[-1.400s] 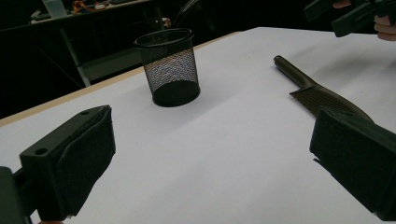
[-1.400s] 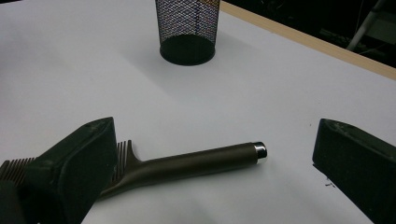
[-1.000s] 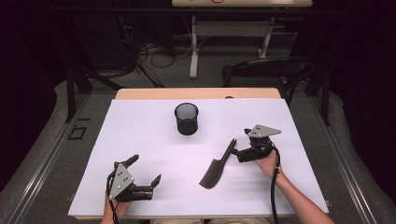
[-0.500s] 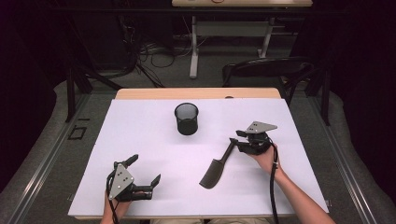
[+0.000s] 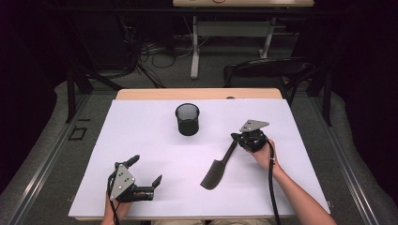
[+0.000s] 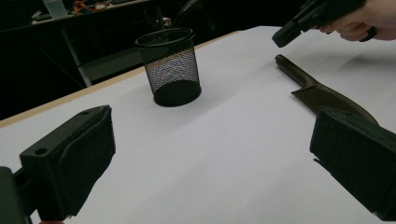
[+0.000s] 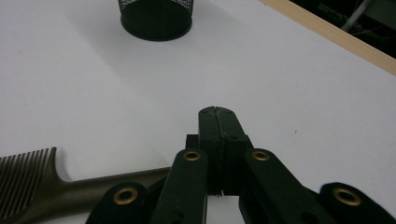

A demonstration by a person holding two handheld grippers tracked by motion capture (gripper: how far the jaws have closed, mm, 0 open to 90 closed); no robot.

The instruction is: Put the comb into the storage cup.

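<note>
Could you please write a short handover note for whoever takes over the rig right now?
Left gripper: open, holding nothing, resting near the table's front left.
Right gripper: shut, gripping nothing, poised above the handle end of the comb.
Comb: flat on the white table, in no grip.
Mesh cup: upright, farther back, seemingly empty.
Done: nothing visible.
Left: probably grasp the comb and put it in the cup.

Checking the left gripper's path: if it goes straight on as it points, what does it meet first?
Probably nothing close: bare white table lies between the open left gripper's fingers; farther on, the mesh cup sits slightly left, the comb right.
</note>
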